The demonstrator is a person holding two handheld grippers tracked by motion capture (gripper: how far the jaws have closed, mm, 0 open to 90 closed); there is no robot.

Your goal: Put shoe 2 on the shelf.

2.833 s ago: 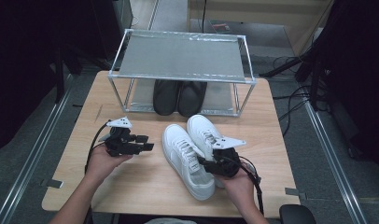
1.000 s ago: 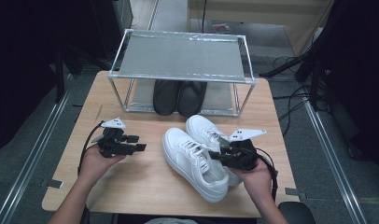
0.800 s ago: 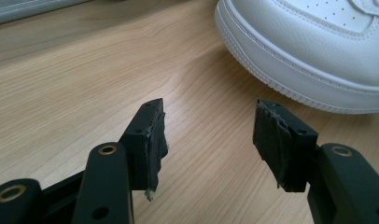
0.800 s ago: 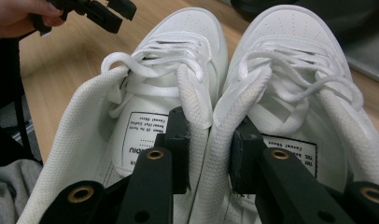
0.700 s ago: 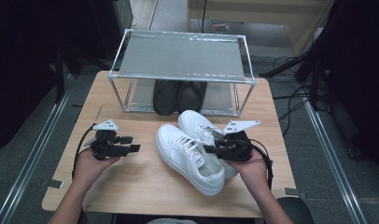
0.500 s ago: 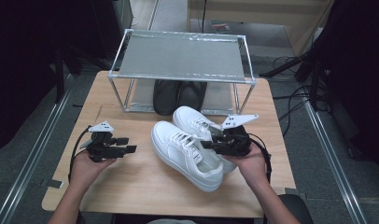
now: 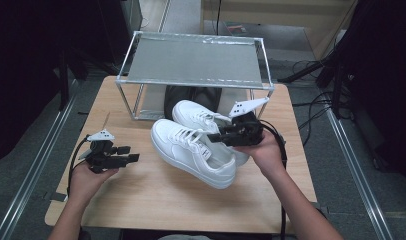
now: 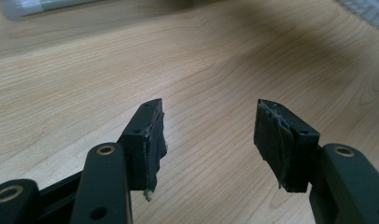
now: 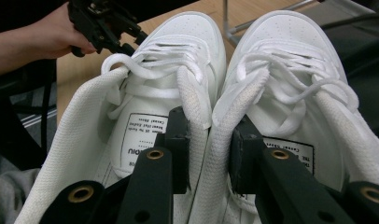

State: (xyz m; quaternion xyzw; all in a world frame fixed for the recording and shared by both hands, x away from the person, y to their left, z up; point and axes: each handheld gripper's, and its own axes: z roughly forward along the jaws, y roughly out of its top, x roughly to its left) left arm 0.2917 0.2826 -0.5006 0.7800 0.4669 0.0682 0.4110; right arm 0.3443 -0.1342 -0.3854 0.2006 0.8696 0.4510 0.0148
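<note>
- Step in hand, by judgement: carrying a pair of white sneakers [image 7: 198, 145] toward the rack [image 7: 193, 60] at the far side of the table [image 7: 156, 200].
- Right gripper [image 7: 222, 136] pinching the two inner collars of the sneakers together, one jaw inside each shoe, as seen in the right gripper view [image 9: 207, 149].
- Sneakers lifted clear of the table, toes aimed toward the rack, just in front of its lower opening.
- Left gripper [image 7: 132, 154] spread wide with nothing between the jaws, hovering over bare wood well left of the rack's front; same wide gap in the left gripper view [image 8: 208, 140].
- Dark shoes [image 7: 191, 95] already under the rack, toward the middle of its lower level.
- Next move, likely: raising the pair onto the rack's top shelf, or sliding it beneath; lower level partly taken, so little spare room there.
- Edges to mind: the rack's front rail and its thin metal legs, close to the sneaker toes.
- Open room: the flat top shelf of the rack, and bare table in front of the rack on the left.
</note>
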